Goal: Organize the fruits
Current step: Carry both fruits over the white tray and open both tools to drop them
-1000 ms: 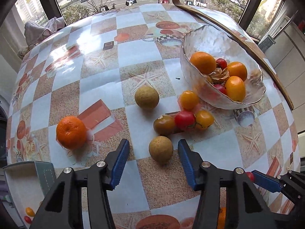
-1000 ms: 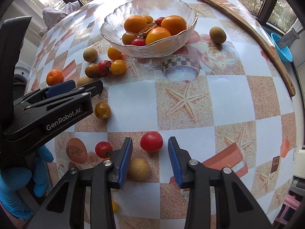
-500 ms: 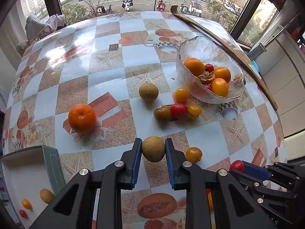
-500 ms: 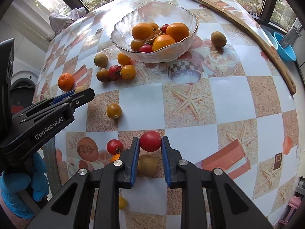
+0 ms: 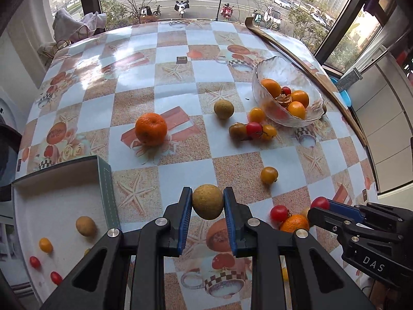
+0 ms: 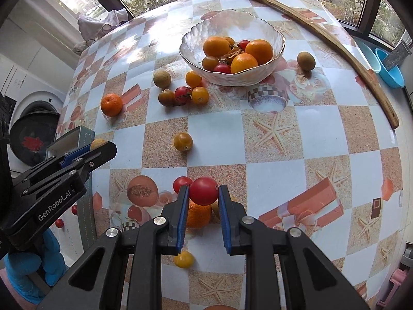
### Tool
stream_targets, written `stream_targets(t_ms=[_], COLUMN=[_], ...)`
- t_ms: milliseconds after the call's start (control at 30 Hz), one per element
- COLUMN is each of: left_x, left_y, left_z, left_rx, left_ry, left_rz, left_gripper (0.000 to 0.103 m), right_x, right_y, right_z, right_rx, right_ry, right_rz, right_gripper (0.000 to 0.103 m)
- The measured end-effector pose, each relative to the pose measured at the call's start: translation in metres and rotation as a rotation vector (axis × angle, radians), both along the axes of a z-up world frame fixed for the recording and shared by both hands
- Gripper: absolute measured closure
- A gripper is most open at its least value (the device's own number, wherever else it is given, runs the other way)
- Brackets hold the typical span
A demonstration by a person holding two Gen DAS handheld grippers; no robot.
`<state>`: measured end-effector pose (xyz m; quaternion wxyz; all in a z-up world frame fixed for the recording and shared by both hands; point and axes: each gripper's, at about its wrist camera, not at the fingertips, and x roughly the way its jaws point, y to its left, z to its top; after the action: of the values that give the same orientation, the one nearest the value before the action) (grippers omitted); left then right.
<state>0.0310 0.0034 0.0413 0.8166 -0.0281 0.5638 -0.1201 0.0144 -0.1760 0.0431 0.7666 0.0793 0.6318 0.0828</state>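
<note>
Left gripper (image 5: 207, 201): squeezing one brownish-green round fruit (image 5: 207, 202) above the tablecloth (image 5: 155, 82)
Right gripper (image 6: 204, 191): pinching one red tomato (image 6: 204, 190)
Glass bowl (image 6: 273, 62): holding three oranges (image 6: 259, 50)
White box (image 5: 59, 201): carrying five small fruits

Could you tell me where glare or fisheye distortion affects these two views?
Left wrist view: window glare whitens the far-left tablecloth, and the checks bulge outward. Right wrist view: glare sits behind the glass bowl, and the wooden strip bows along the edge.
</note>
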Motion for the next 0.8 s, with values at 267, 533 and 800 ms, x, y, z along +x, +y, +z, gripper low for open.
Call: stream_targets(t_ms=[267,533,800], left_x=[-0.023,-0.056,-0.094], left_y=[0.04,0.096,0.147], left_z=[0.011,0.013,0.008], left_rx=[-0.011,-0.007,0.005], left_ry=[-0.013,0.0,0.027], left_rz=[0.06,0.163,0.252], left_gripper=[0.077,0.077,0.077], right_x=[-0.007,-0.012,-0.021], right_y=[0.029,0.078,0.133], right_z=[0.009,0.011,0.009], right_rx=[0.008,0.028,0.043], right_ry=[-0.009,-0.004,0.012], right_rz=[0.05,0.138,0.242], right_gripper=[0.079,0.079,0.079])
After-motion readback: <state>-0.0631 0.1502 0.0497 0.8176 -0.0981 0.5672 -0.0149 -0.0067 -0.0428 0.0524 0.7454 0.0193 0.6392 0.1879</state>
